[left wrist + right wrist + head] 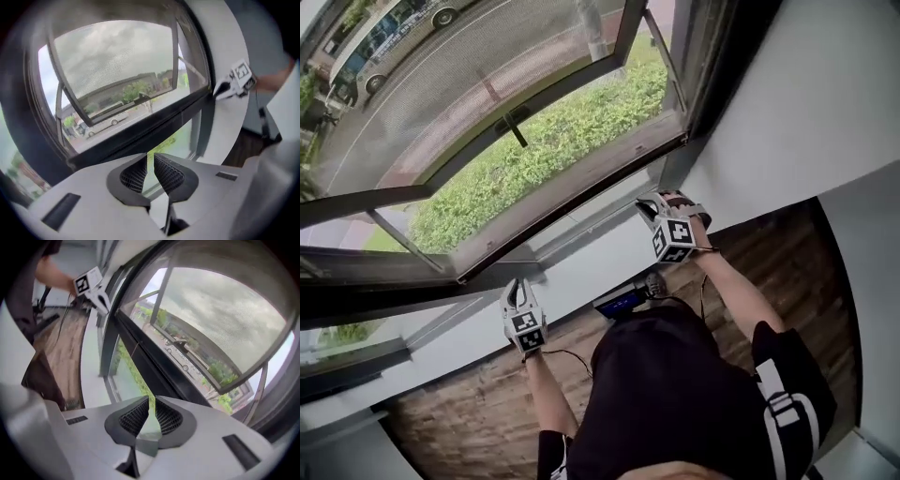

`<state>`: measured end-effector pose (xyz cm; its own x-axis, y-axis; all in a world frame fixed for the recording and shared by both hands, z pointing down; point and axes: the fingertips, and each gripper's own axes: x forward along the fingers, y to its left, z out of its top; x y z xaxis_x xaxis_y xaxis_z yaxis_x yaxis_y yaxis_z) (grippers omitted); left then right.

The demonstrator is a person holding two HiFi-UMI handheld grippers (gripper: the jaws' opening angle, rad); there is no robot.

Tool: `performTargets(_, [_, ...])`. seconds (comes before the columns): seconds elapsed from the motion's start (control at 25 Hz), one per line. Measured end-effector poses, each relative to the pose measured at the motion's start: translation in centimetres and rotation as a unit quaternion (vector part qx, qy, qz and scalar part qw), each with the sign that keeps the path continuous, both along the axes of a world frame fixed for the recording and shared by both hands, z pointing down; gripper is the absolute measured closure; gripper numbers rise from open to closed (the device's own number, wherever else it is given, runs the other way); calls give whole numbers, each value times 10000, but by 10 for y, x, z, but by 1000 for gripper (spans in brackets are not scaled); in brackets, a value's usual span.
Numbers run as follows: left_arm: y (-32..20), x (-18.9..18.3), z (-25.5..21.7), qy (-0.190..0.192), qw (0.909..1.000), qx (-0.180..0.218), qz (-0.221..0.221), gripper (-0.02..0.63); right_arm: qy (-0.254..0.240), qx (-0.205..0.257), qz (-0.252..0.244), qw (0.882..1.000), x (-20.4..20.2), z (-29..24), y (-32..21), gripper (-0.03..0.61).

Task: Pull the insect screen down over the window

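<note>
Head view: left fingers (pixel 515 294), right fingers (pixel 651 205) released, empty, near insect screen (pixel 544 159).

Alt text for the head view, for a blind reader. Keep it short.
Seen from above, a person stands at an open window, holding the left gripper and right gripper near its lower frame, neither gripping anything. Outside are grass and a street with a van; indoors, a wooden floor.

The left forearm (pixel 546 394) and right forearm (pixel 741 291) both reach forward, bare, with the right stretched further out. The left gripper (pixel 518 287) points ahead, its jaws a narrow slit apart and empty. The right gripper (pixel 654 202) shows the same: barely parted, holding nothing.
</note>
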<state>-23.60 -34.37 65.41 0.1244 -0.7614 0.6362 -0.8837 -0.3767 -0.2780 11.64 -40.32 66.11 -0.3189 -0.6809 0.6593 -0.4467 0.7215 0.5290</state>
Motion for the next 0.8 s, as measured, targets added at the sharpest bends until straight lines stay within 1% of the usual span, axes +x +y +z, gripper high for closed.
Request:
performTargets(0.04, [9,16,-4,578,9983,14,-52,563,-473,-163,78,9987,-6,-1,8,534])
performTargets(0.08, [18,30,-9,1097,9939,70,-111,564,-924,-325,117,9951,-12,-1,15,534])
performTargets(0.12, [25,41,-15,1563,9874,147,-180,563,-1333,-475,123,9899,-17,-3,22,534])
performTargets(0.2, [37,59,-29,2328,9716,294,-300,565,-1984,-721,63,9774,-26,-10,33,534])
performTargets(0.24, [42,67,-38,2618,9639,355,-337,565,-2234,-816,21,9713,-28,-14,37,534])
performTargets(0.28, [47,74,-46,2852,9569,413,-364,565,-2464,-903,-11,9649,-29,-17,40,534])
performTargets(0.36, [55,87,-62,3200,9451,531,-402,565,-2959,-1076,-33,9491,-30,-23,44,534])
performTargets(0.48, [70,97,-82,3579,9295,768,-448,565,-3694,-1314,-52,9199,-34,-29,49,534])
performTargets(0.6, [87,98,-101,3949,9127,953,-433,565,-4186,-1459,-91,8963,-42,-31,62,534])
performTargets(0.64, [91,98,-107,4111,9052,1016,-370,565,-4314,-1472,-91,8900,-43,-33,68,534])
performTargets(0.72, [96,99,-119,4465,8870,1164,-181,565,-4548,-1447,-64,8788,-43,-38,79,535])
performTargets(0.8, [97,100,-131,4762,8699,1284,15,565,-4818,-1451,31,8642,-40,-42,91,535])
